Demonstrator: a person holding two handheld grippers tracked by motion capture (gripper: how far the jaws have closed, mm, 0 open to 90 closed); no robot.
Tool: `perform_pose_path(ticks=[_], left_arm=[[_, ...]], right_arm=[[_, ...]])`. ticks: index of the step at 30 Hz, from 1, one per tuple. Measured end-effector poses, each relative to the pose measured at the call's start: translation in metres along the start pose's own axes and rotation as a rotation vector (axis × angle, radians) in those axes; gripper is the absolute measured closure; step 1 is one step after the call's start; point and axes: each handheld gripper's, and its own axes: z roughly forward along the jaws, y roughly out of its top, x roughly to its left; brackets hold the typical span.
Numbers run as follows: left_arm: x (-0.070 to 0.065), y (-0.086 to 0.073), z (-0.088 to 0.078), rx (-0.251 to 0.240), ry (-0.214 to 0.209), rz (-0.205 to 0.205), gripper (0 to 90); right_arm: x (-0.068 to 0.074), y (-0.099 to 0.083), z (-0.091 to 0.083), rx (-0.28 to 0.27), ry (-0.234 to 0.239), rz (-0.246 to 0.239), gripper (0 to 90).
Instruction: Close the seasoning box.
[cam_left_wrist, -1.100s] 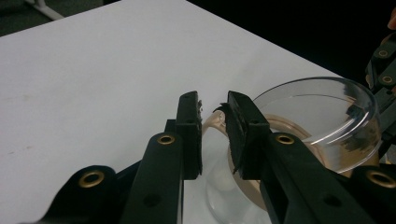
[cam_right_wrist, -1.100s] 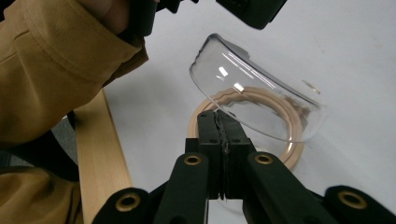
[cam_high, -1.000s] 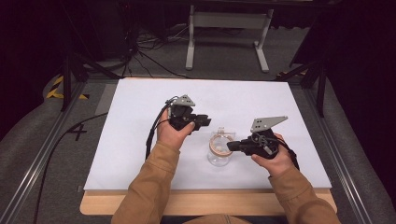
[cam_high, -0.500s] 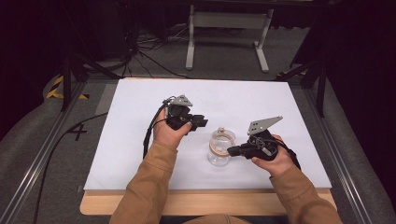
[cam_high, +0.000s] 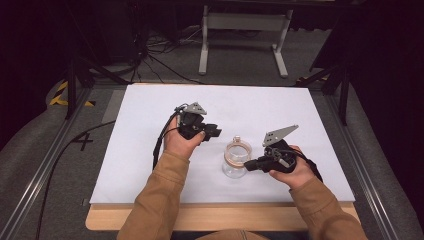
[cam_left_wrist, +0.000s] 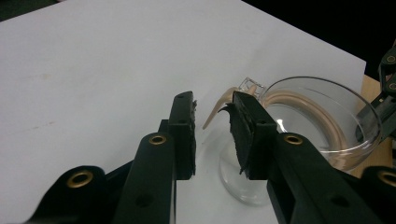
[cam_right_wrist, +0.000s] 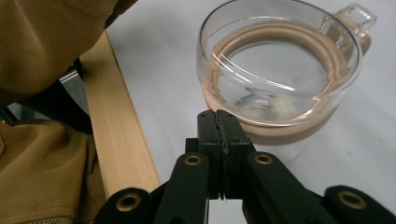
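Note:
A small clear glass jar (cam_high: 235, 161) with a beige seal ring and a glass lid stands on the white sheet between my hands. My left gripper (cam_high: 214, 133) sits just left of it. Its jaws have just been opening and stand apart in the left gripper view, left gripper (cam_left_wrist: 212, 126). The seal's beige tab (cam_left_wrist: 215, 108) shows past the gap, and no pad presses on it. My right gripper (cam_right_wrist: 220, 122) is shut with nothing between its jaws. Its tips rest against the side of the jar (cam_right_wrist: 280, 70), just under the lid's rim.
The white sheet (cam_high: 150, 115) covers most of the wooden table (cam_high: 200, 217), whose front edge (cam_right_wrist: 121, 140) runs close to the jar. My tan sleeves (cam_high: 160, 200) come in from the front. A metal stand (cam_high: 245, 30) and cables lie on the floor beyond the table.
The left gripper's jaws look a little wider apart than before. Both hands and the jar have kept their places.

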Motion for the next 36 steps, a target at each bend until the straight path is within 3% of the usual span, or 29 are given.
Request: perform_pose_path(ticks=[8, 19, 23, 29, 31, 34, 36], left_arm=[[0.0, 0.0, 0.001, 0.004, -0.002, -0.001, 69.9], [0.001, 0.0, -0.002, -0.001, 0.005, -0.005, 68.8], [0.002, -0.001, -0.006, -0.007, 0.015, -0.006, 67.2], [0.003, -0.009, -0.018, -0.016, 0.049, -0.017, 65.5], [0.004, -0.013, -0.024, -0.018, 0.059, -0.019, 64.9], [0.004, -0.017, -0.029, -0.025, 0.078, -0.025, 63.9], [0.005, -0.024, -0.039, -0.027, 0.101, -0.037, 63.3]], right_arm=[[0.0, -0.001, 0.003, 0.038, 0.01, 0.006, 89.3], [0.003, 0.0, 0.0, 0.031, 0.015, -0.003, 89.3], [0.005, 0.003, -0.009, -0.007, 0.009, -0.03, 88.8], [0.001, 0.009, -0.032, -0.119, -0.038, -0.03, 74.8], [-0.005, 0.012, -0.04, -0.166, -0.081, -0.05, 69.4], [-0.01, 0.013, -0.046, -0.192, -0.099, -0.049, 65.0], [-0.02, 0.016, -0.055, -0.223, -0.15, -0.045, 60.0]])
